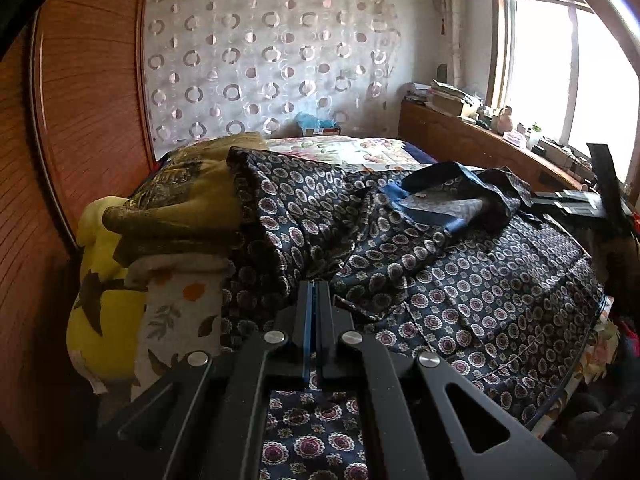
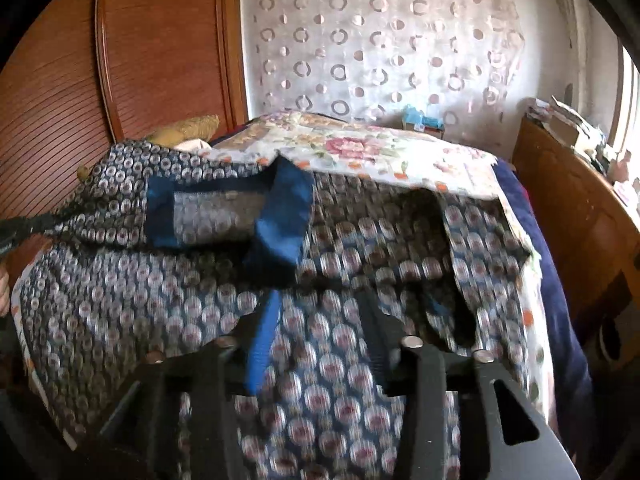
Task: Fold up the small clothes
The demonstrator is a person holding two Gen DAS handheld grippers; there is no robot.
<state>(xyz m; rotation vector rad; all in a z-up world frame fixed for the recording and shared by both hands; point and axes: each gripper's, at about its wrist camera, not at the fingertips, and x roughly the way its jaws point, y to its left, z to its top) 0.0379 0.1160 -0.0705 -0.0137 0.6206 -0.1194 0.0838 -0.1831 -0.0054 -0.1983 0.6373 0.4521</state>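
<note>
Dark-blue medallion-print satin garment (image 1: 460,280) lies spread over the floral bed (image 1: 372,148), right of the folded blanket pile (image 1: 172,208); our left gripper (image 1: 316,292) is pinched shut, apparently on its fabric, to drag a fold, while our right gripper (image 2: 320,312) stands part-open above it, holding nothing.

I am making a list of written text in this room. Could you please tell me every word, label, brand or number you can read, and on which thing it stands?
No text can be read in either view.
Small box by the curtain: print too small.
Books and boxes on the wooden shelf: too small and overexposed.
Patterned shirt: only a pattern, no letters.
</note>
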